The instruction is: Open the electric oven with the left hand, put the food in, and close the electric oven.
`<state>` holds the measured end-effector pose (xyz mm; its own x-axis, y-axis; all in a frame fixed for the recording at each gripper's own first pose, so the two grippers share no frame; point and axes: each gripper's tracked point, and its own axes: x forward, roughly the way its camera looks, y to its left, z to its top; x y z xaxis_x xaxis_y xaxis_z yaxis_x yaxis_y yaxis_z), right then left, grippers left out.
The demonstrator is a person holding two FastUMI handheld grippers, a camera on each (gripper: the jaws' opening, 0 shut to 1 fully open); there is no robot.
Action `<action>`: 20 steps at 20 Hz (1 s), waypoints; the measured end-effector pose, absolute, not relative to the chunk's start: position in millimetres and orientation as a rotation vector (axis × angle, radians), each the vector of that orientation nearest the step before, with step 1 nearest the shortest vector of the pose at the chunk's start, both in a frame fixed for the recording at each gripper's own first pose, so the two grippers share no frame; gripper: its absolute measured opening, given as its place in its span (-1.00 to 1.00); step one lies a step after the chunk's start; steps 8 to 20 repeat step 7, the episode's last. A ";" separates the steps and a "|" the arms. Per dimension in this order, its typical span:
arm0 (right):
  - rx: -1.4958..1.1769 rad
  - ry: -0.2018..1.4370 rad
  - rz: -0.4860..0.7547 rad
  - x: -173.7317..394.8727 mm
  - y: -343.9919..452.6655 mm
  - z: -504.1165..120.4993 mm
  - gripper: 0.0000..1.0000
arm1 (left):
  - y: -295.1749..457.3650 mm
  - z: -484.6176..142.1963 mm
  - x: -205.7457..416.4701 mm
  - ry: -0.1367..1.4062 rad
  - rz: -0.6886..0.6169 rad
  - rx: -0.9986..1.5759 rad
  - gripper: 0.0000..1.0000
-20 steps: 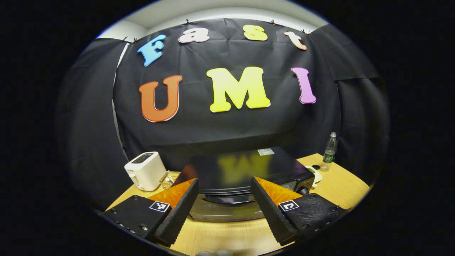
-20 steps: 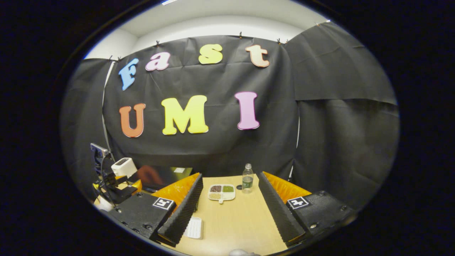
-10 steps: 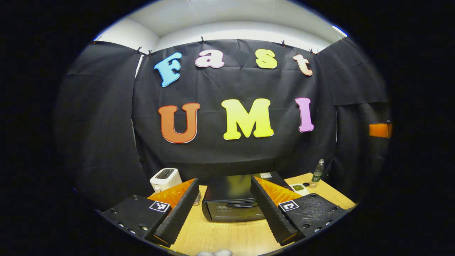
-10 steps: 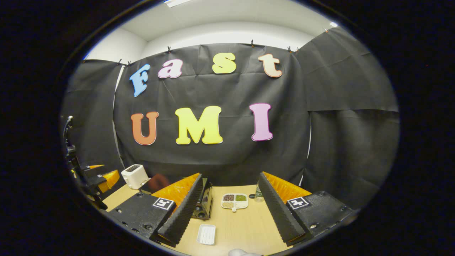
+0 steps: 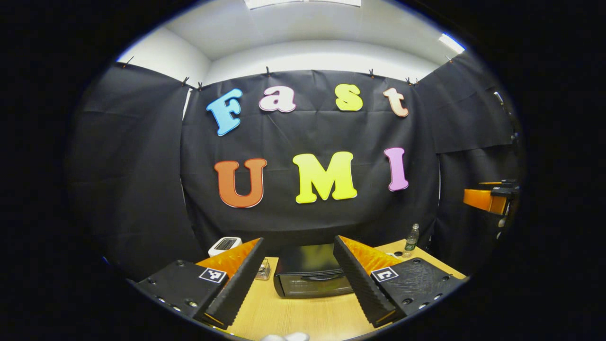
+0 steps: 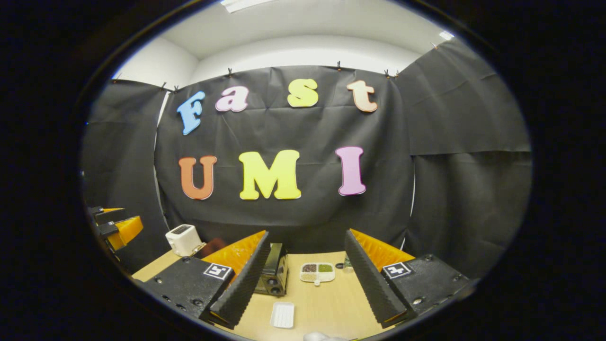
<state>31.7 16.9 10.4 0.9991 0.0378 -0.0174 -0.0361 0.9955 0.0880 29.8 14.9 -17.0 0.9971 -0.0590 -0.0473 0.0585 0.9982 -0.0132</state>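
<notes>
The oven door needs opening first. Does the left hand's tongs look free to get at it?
Probably yes: the left tongs are open and aimed at the shut oven, with bare table between.

Looks like a lab recording booth, not a real kitchen. Black cloth (image 5: 142,180) pinned up for walls, with a toaster (image 6: 183,239) and oven (image 5: 310,277) on a wooden bench (image 5: 293,317).
</notes>
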 end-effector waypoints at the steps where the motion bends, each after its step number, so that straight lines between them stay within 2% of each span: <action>1: 0.084 0.018 0.033 30.8 15.7 9.6 0.90 | 15.8 -14.1 28.8 0.045 -0.060 -0.023 0.90; 2: 0.080 0.019 0.031 29.5 15.3 9.9 1.00 | 15.7 -11.8 27.4 0.041 -0.060 -0.032 0.90; 3: 0.078 0.017 0.031 27.3 14.9 10.9 0.90 | 16.9 -9.0 26.0 0.037 -0.058 -0.044 0.90; 4: 0.075 0.015 0.029 26.3 14.8 13.0 1.00 | 18.9 -6.1 26.1 0.034 -0.054 -0.048 0.90; 5: 0.072 0.013 0.028 25.4 13.7 13.9 1.00 | 19.8 -4.6 24.8 0.030 -0.051 -0.048 0.90; 6: 0.069 0.010 0.025 24.4 12.6 14.5 0.90 | 22.2 -2.2 24.7 0.025 -0.046 -0.039 0.90; 20: 0.067 0.011 0.022 25.2 11.6 13.8 0.90 | 21.1 -1.9 24.3 0.019 -0.049 -0.035 0.91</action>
